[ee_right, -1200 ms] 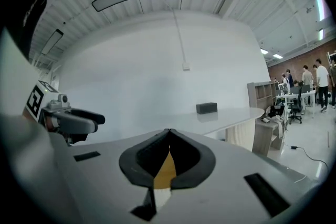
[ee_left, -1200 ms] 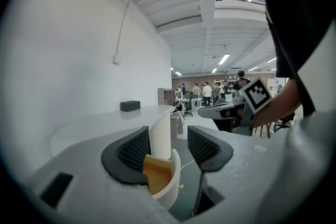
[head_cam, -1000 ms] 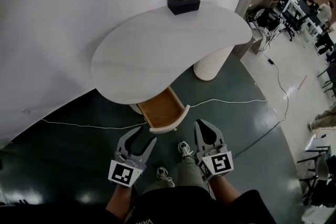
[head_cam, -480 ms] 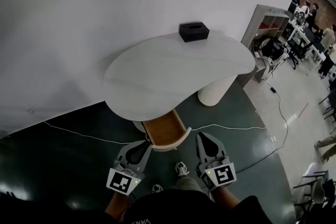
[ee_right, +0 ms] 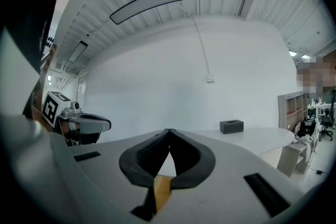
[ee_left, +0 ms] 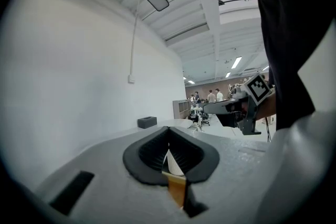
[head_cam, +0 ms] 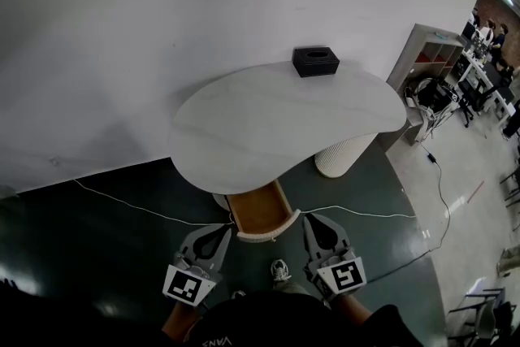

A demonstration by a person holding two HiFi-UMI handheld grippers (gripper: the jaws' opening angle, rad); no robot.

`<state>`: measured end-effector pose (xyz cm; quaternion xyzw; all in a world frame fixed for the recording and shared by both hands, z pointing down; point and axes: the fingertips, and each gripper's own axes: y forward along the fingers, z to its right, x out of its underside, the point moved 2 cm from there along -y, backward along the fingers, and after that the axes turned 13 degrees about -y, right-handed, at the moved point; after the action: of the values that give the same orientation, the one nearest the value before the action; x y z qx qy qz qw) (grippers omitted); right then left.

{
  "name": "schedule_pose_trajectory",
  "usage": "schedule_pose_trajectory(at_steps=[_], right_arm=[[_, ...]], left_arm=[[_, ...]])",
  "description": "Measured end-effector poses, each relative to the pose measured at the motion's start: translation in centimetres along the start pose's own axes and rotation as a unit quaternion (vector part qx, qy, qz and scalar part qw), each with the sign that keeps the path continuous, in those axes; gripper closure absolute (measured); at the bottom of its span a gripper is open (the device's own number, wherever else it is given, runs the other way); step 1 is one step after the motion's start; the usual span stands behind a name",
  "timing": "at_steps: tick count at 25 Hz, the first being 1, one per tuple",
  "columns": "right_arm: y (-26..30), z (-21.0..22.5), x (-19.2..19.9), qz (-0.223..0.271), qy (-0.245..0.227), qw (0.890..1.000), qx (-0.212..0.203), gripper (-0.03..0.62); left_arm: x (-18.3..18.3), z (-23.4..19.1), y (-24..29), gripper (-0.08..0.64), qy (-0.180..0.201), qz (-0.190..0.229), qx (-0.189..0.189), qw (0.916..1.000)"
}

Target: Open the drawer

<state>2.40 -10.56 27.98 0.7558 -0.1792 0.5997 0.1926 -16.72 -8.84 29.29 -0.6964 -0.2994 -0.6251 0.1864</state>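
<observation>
One table carrying one black box; one drawer pulled out, wooden inside showing; left gripper and right gripper, jaws pressed together

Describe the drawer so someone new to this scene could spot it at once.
Find the large white kidney-shaped tabletop by the white wall. Under its near edge, a shallow drawer sticks out toward the camera. Its tan wooden inside and curved white front set it apart from the white ribbed pedestal to the right.

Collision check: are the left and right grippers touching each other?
Apart. Head view: dark floor and a shoe lie between the left gripper and the right gripper; both shut.
</observation>
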Motion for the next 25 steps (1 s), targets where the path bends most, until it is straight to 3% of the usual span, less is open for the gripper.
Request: schedule_pose_trajectory(at_steps=[10, 25], right_arm=[[2.0, 0.5, 2.5, -0.020, 0.001, 0.999, -0.027, 0.591], [2.4, 0.6, 2.9, -0.022, 0.007, 0.999, -0.041, 0.591]], left_arm=[[1.0, -0.1, 1.5, 0.541, -0.004, -0.009, -0.014, 0.9999], [1.3, 0.5, 1.4, 0.543, -0.006, -0.015, -0.029, 0.9994]])
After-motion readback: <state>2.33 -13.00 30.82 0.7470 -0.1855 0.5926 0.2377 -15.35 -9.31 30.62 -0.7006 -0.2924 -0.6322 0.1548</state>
